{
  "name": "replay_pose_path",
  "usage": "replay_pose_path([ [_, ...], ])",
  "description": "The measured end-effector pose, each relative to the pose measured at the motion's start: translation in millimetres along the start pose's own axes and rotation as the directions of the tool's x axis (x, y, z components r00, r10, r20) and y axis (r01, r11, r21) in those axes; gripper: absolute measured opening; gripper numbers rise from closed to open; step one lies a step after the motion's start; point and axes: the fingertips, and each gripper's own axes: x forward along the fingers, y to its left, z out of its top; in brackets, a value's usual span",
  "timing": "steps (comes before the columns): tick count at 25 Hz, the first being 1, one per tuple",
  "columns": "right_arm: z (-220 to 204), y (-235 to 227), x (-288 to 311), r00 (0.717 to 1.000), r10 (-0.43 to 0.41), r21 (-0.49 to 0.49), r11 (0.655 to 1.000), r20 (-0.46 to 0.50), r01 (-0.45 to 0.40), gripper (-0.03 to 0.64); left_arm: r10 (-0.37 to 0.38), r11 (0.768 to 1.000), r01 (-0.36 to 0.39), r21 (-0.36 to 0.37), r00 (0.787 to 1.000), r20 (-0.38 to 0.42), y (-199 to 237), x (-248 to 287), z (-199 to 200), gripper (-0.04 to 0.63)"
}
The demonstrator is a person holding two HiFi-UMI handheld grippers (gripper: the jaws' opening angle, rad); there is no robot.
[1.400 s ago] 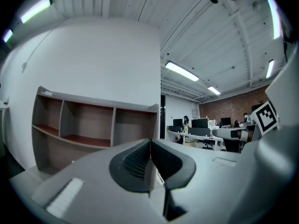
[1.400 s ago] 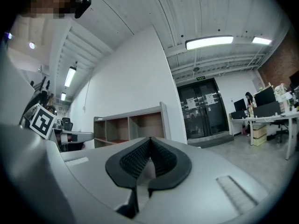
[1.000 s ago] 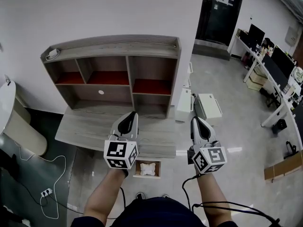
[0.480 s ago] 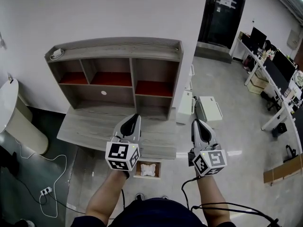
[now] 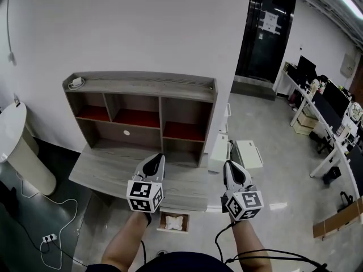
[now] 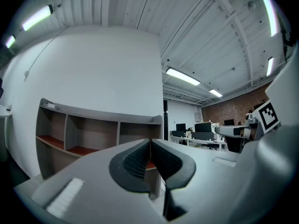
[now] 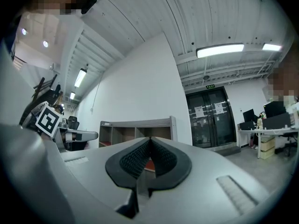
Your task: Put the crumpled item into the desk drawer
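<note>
Meanwhile, left gripper and right gripper hover shut and empty above a grey desk; crumpled item lies in the drawer.

Both grippers closed, empty, raised

Grey left claw and right claw, black pads, marker cubes

A grey wood-grain bench carries an open-fronted shelf unit along its rear edge. Below the bench's front edge, an open drawer holds a white crumpled item.
</note>
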Motion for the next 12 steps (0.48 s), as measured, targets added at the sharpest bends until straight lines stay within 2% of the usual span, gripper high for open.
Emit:
replay_pose_path([
  [12, 5, -4, -3, 1.000, 0.011, 0.004, 1.000, 0.012, -0.011, 0.006, -0.002, 0.999, 0.002, 0.032, 1.000, -0.002, 12, -4, 13, 0.011],
])
